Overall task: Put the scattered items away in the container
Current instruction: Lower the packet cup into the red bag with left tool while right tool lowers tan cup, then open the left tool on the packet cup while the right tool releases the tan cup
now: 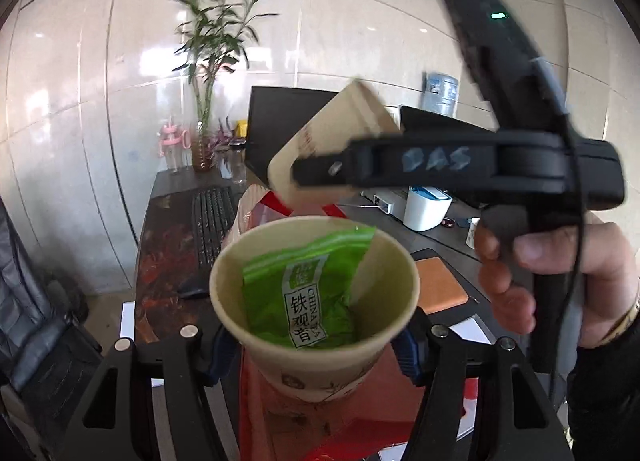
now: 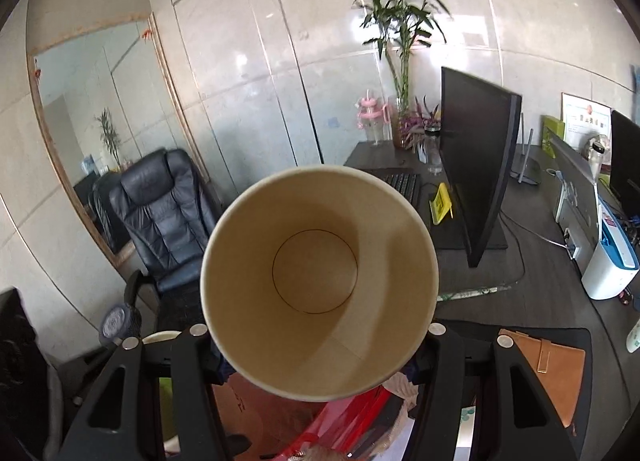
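Observation:
My left gripper (image 1: pixel 314 345) is shut on a beige paper cup (image 1: pixel 240 293) that holds a green tea packet (image 1: pixel 308 293). My right gripper (image 2: pixel 318 357) is shut on a second beige paper cup (image 2: pixel 248 245), which is empty inside. In the left wrist view the right gripper (image 1: pixel 300 173) is raised above and behind the left cup, and its tilted cup (image 1: pixel 340 121) shows behind it. A red and pink plastic bag (image 1: pixel 360 413) lies below both cups; it also shows in the right wrist view (image 2: pixel 352 421).
A dark desk (image 2: pixel 540 301) carries a black monitor (image 2: pixel 476 157), a keyboard (image 1: pixel 212 225), a brown notebook (image 2: pixel 556 377), a white and blue box (image 2: pixel 612 265) and a potted bamboo (image 1: pixel 212 45). A black office chair (image 2: pixel 160 213) stands at the left.

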